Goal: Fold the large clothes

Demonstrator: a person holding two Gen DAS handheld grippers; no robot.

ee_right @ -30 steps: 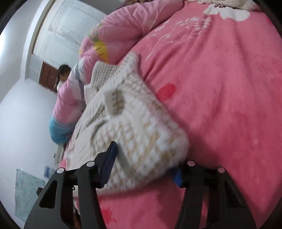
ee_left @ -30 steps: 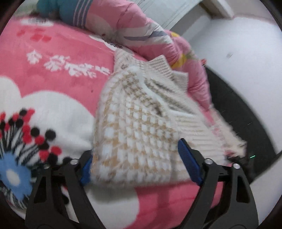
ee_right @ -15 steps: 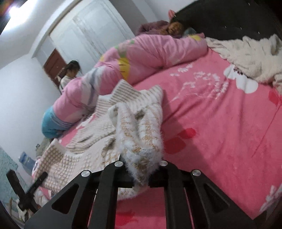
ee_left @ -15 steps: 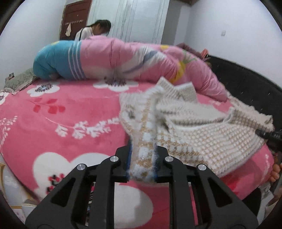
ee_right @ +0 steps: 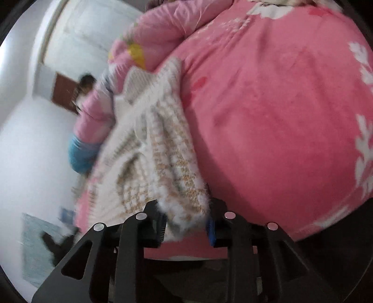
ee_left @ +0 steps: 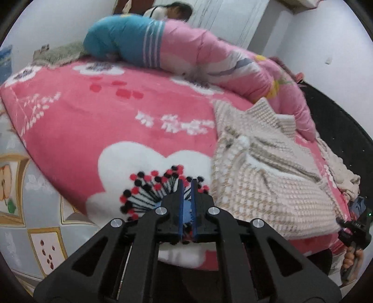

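Note:
A cream and tan knitted sweater (ee_left: 268,177) lies folded on the pink flowered blanket (ee_left: 116,121). My left gripper (ee_left: 185,186) is shut and empty, over the blanket's white flower print just left of the sweater. In the right wrist view the sweater (ee_right: 151,151) runs away from me, and its near corner lies between the fingers of my right gripper (ee_right: 186,223), which is open. The right gripper also shows at the far right edge of the left wrist view (ee_left: 356,230).
A rolled pink and blue quilt (ee_left: 186,51) lies along the far side of the bed. A person (ee_left: 172,9) sits behind it. A dark headboard (ee_left: 338,130) lies to the right. A beige garment (ee_left: 342,177) lies near it. The bed edge and floor (ee_left: 28,186) are on the left.
Both grippers let go of the sweater, which now lies on the bed. My left gripper shut empty and moved left of it. My right gripper opened around the near corner.

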